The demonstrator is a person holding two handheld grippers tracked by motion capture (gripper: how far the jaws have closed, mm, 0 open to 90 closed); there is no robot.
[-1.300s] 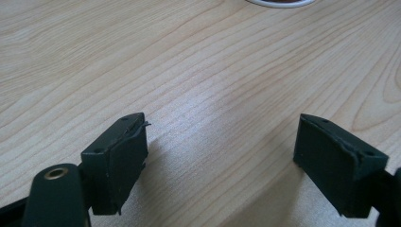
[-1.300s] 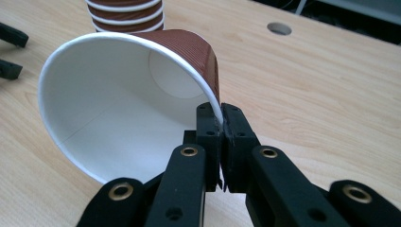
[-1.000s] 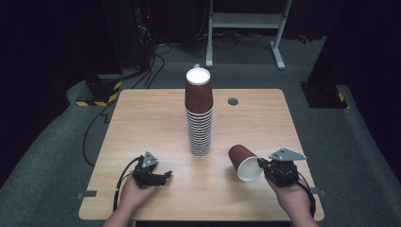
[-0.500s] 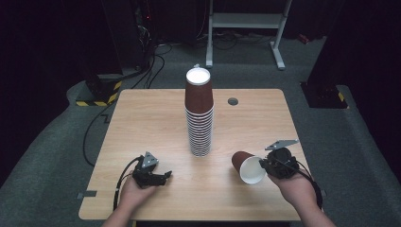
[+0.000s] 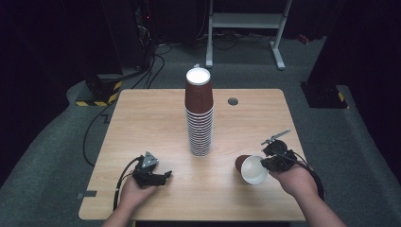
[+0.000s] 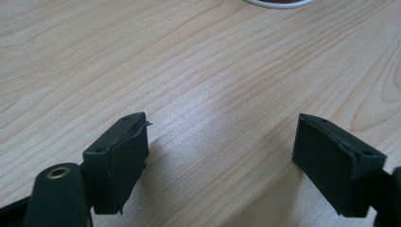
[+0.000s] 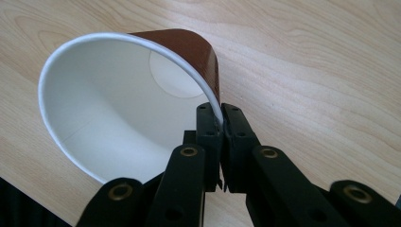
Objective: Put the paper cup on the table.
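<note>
The right gripper is clenched on the rim of a brown paper cup with a white inside, holding it tipped on its side near the table's right front, likely for the tall stack of brown paper cups at mid-table. The left gripper rests at near left, jaws parted and empty, keeping clear.

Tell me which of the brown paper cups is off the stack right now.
The single cup pinched by its rim in the right gripper, tipped with its white inside showing. All the others stand nested upright in the stack at mid-table.
</note>
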